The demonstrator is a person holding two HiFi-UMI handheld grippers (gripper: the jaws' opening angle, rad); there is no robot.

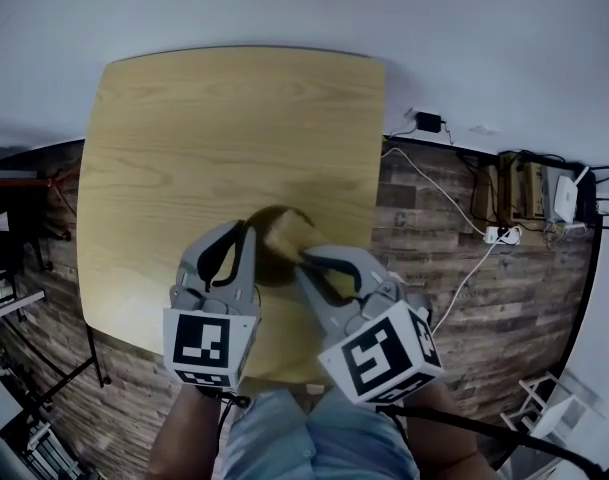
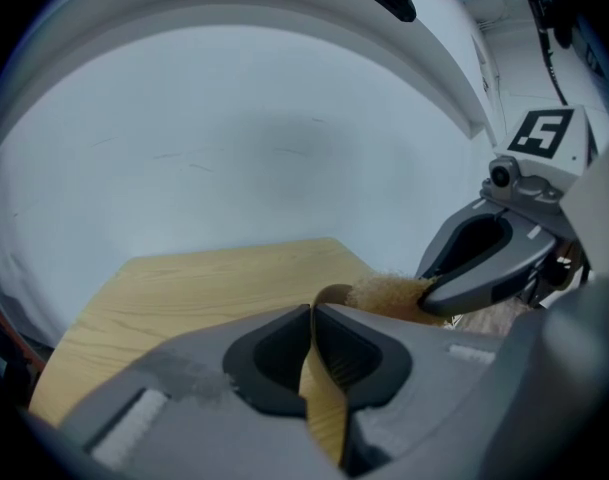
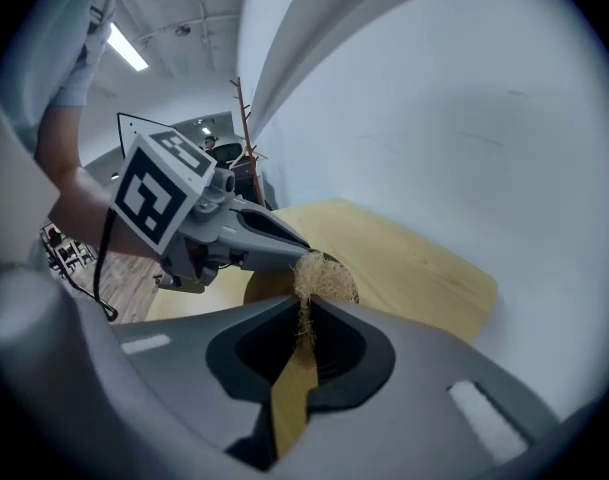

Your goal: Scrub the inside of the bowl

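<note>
Head view: bowl (image 1: 275, 269) nr table (image 1: 224, 128) front edge

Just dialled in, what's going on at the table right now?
A person is working with two hand-held tools over the near part of the table. The left tool is shut on the rim of a wooden bowl, holding it. The right tool is shut on a fibrous scrubber, which sits at the bowl's inside.
</note>
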